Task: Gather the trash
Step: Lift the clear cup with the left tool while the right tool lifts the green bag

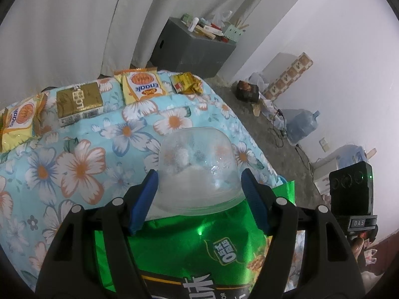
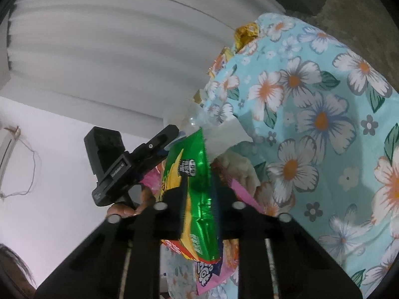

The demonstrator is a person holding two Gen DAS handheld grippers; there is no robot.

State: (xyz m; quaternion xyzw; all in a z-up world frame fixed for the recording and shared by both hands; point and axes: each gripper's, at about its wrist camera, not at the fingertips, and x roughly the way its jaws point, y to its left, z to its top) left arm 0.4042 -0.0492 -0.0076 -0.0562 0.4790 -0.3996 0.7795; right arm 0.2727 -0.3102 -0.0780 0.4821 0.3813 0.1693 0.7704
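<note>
Two grippers work over my flowered bedspread (image 1: pixel 82 164). My left gripper (image 1: pixel 199 196) has its blue fingers (image 1: pixel 144 199) spread wide on either side of a clear plastic cup (image 1: pixel 197 169); whether the pads press on it I cannot tell. My right gripper (image 2: pixel 198 214) is closed narrow on a green snack bag (image 2: pixel 197 199), which it holds edge-on. Four more wrappers lie along the far edge of the bed, among them a gold packet (image 1: pixel 79 102).
</note>
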